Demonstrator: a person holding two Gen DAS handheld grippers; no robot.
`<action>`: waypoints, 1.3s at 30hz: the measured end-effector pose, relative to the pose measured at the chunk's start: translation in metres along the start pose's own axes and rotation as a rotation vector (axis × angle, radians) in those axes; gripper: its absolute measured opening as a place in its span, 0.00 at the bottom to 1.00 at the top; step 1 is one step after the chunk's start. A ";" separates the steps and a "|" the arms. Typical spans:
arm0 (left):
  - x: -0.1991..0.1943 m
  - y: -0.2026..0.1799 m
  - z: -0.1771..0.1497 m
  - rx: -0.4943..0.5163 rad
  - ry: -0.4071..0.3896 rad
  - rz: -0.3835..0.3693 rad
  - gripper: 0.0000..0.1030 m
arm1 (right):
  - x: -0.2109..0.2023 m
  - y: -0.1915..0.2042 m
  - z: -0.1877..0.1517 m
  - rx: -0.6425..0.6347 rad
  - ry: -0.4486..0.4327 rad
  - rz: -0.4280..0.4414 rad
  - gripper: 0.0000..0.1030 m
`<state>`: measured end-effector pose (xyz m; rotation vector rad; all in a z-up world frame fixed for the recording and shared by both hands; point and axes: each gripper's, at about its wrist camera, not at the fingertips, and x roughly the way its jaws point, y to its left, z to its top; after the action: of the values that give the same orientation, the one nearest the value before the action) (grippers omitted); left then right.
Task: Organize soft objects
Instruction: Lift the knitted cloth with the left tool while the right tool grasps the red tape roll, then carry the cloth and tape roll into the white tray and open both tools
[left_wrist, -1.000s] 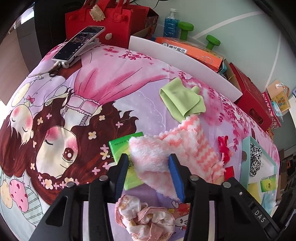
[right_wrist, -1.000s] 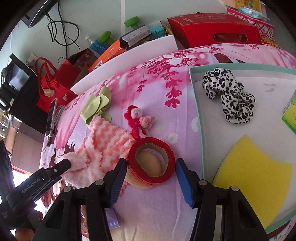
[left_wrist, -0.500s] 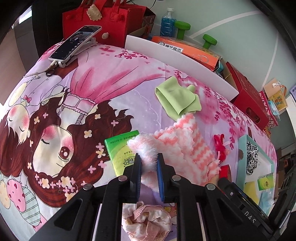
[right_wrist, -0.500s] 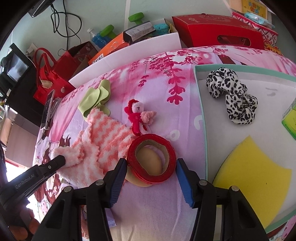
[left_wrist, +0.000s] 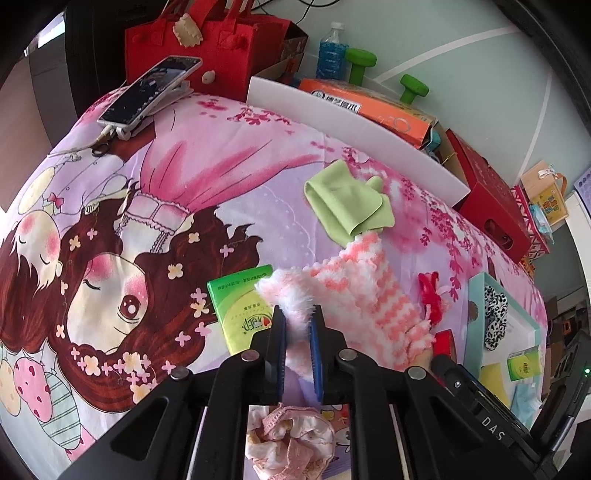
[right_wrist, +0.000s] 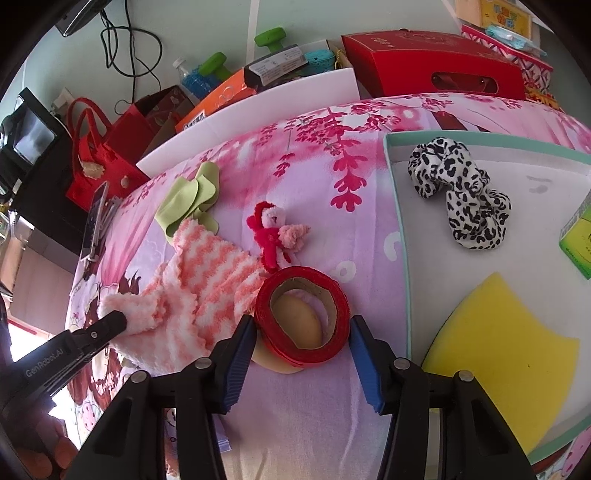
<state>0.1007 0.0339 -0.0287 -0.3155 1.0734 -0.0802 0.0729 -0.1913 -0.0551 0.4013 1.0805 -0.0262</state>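
Since a second ago the left claw (left_wrist: 297, 326) has closed from wide apart and now pinches a corner of the fluffy pink-and-white striped towel (left_wrist: 354, 291), which lies on the cartoon-print bedsheet (left_wrist: 207, 177) beside a green tissue packet (left_wrist: 242, 306). From the right wrist, the right claw (right_wrist: 303, 345) stands apart around a red tape roll (right_wrist: 301, 317), unclamped; a leopard-print scrunchie (right_wrist: 460, 192) and yellow sponge (right_wrist: 498, 343) sit in the teal-rimmed tray (right_wrist: 397, 206).

A phone (left_wrist: 150, 94) lies in a white clip holder at the far left edge of the surface. Behind it stands a red felt bag (left_wrist: 192, 48). Past the white board (left_wrist: 354, 131) are an orange box (left_wrist: 373, 110), two green dumbbells (left_wrist: 360, 64) and a bottle (left_wrist: 332, 50) — probably with blue liquid. A red carton (right_wrist: 432, 68) lies further right.
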 end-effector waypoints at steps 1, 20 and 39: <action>-0.003 -0.001 0.000 0.002 -0.009 -0.005 0.11 | -0.001 -0.001 0.000 0.001 -0.002 -0.002 0.52; -0.112 -0.020 0.011 0.054 -0.327 -0.187 0.09 | -0.067 -0.005 0.010 0.011 -0.174 0.011 0.52; -0.160 -0.055 0.002 0.164 -0.454 -0.262 0.09 | -0.100 -0.020 0.007 0.029 -0.241 -0.010 0.52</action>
<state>0.0311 0.0170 0.1243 -0.3058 0.5671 -0.3139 0.0271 -0.2296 0.0276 0.4080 0.8451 -0.0972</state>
